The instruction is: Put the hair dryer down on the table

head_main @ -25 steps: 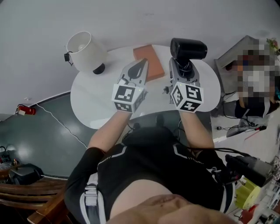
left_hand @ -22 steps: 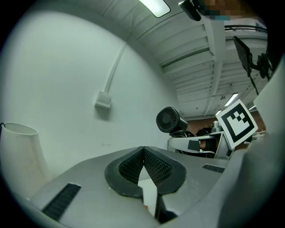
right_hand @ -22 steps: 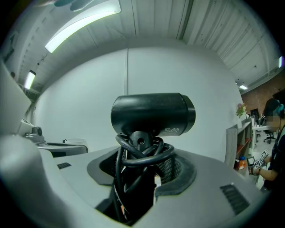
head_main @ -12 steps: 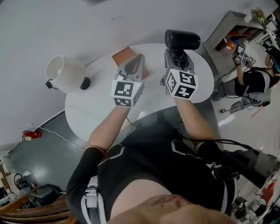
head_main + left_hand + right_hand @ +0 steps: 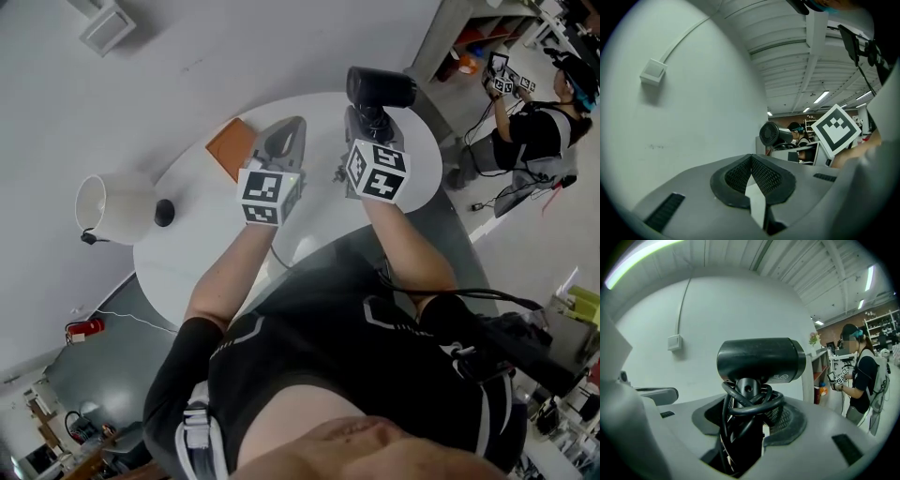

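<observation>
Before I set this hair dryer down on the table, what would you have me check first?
1. Right tool clamps the hair dryer by its handle: ok.
2. Cord wound round the handle: ok.
3. Left tool shut and empty: ok.
4. Bare table near the dryer: ok.
5. Book and lamp lie off to the left: ok.
6. Gap between dryer and tabletop: cannot tell.
</observation>
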The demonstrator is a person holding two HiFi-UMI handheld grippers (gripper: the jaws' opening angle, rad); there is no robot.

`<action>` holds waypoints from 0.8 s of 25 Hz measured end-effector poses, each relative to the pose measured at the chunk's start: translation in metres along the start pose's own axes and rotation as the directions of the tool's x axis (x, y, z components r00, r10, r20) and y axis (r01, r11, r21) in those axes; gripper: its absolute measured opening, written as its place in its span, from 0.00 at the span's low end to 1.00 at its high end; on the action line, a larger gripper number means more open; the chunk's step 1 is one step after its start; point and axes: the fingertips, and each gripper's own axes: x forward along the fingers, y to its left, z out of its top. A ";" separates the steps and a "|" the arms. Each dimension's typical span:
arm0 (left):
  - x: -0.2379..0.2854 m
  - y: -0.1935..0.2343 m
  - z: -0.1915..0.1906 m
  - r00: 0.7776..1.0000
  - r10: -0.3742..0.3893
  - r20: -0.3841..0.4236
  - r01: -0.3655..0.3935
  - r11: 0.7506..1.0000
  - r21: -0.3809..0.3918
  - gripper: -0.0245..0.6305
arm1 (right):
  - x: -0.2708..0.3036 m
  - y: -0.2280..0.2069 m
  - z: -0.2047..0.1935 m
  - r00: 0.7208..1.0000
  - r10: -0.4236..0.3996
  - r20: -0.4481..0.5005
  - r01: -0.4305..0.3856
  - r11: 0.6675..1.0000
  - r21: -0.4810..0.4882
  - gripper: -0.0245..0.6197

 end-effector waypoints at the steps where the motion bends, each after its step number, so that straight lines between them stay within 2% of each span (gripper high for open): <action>1: 0.009 -0.002 -0.003 1.000 -0.008 -0.012 0.008 1.000 0.001 0.09 | 0.005 -0.009 -0.004 1.000 -0.020 -0.011 0.020 1.000 0.009 0.40; 8: 0.075 0.001 -0.025 0.997 -0.050 -0.056 0.052 0.998 0.038 0.09 | 0.044 -0.069 -0.038 0.986 -0.139 -0.093 0.148 0.984 0.098 0.40; 15: 0.127 -0.014 -0.060 0.980 -0.136 -0.146 0.139 0.990 0.009 0.08 | 0.061 -0.129 -0.077 0.947 -0.272 -0.170 0.296 0.946 0.131 0.40; 20: 0.158 -0.028 -0.087 0.958 -0.200 -0.205 0.201 0.979 -0.014 0.08 | 0.072 -0.159 -0.100 0.913 -0.344 -0.219 0.379 0.913 0.148 0.40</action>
